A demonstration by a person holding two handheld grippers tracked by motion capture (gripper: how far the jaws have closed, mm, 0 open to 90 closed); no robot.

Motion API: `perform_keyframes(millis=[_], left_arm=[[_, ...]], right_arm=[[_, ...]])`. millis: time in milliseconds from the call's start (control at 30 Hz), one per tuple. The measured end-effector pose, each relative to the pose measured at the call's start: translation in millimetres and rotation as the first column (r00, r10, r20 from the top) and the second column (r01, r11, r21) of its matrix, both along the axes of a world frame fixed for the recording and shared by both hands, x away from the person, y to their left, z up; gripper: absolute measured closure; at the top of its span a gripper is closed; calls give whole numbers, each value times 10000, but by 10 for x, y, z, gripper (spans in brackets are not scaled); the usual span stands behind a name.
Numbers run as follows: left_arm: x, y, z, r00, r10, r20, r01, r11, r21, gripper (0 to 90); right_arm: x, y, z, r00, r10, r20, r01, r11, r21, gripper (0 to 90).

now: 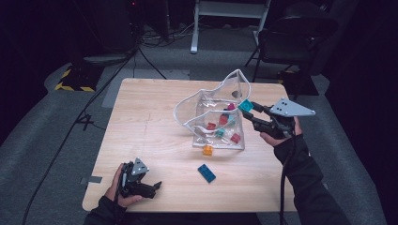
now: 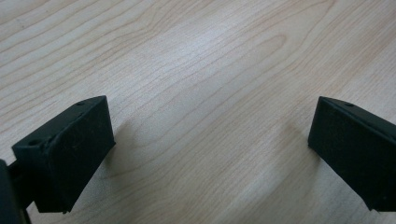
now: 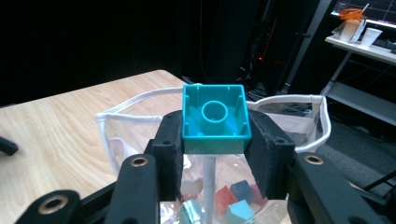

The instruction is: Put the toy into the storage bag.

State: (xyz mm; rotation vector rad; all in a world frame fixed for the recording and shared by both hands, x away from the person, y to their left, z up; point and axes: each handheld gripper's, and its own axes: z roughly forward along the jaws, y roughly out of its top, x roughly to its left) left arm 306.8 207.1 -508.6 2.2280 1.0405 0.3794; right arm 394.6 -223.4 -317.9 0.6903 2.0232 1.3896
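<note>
**Teal block gripped above the clear pouch**

At the near left corner of the bench [image 1: 141, 122], the left claw [image 1: 152, 187] is seen resting low, its jaws spread wide over bare wood with nothing between them. To its right, one dark blue block [image 1: 206, 173] lies flat on the bench, well apart from that claw. One orange block [image 1: 207, 150] is found just beyond it, touching the near edge of the clear pouch [image 1: 213, 105]. The pouch stands open, its white-trimmed rim raised, and several small blocks are held inside: red, teal and pink ones can be made out, though an exact count cannot be told through the plastic. At the right, the right claw [image 3: 215, 140] is closed on one teal block [image 3: 215, 119], which is held hollow side toward the camera, just beside the pouch's right rim and above it. Beyond the bench, one chair [image 1: 293, 40] is seen on the grey floor.
</note>
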Motion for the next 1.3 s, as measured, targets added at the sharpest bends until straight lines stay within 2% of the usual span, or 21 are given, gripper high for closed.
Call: perform_keyframes(millis=[300,900,1133,1300], left_arm=[[0,0,0,10000,-1,4,1,10000,1,5],[-1,-1,-1,10000,11,6,-11,10000,-16,5],[0,0,0,10000,0,4,0,10000,-1,5],[0,0,0,10000,-1,2,1,10000,2,5]], right_arm=[[198,165,51,9997,-211,-158,209,9996,-163,591],[466,419,-5,9968,-572,-562,533,9962,-684,591],[539,463,-25,9941,-827,-698,763,9931,-893,589],[564,440,-40,9909,-1055,-833,988,9919,-801,552]])
